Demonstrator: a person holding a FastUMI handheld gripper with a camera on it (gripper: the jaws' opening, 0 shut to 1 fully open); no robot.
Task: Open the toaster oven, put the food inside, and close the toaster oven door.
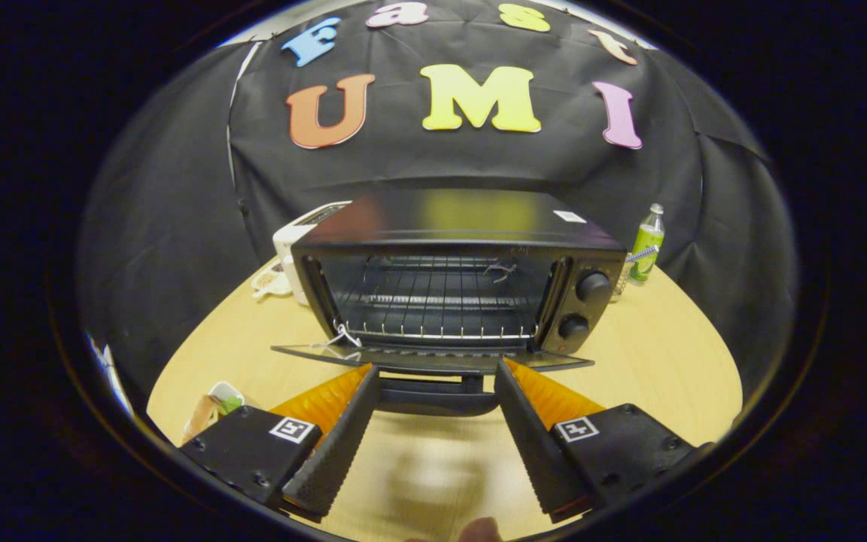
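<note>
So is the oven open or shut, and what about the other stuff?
Oven: open, nothing on its rack.
Door: folded down flat, handle just ahead of the jaws.
Gripper: jaws open, holding nothing.
Bottle: upright, cap on, right of the oven.
Table: holds all of it.

dim booth – overhead glare on toaster oven (463,218) top | soft shadows on table (659,361) | fisheye-bent edges – mostly sharp

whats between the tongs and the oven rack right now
In the gripper view, the toaster oven's open door with its handle lies flat just ahead of the open, empty tongs, between them and the wire rack.
</note>
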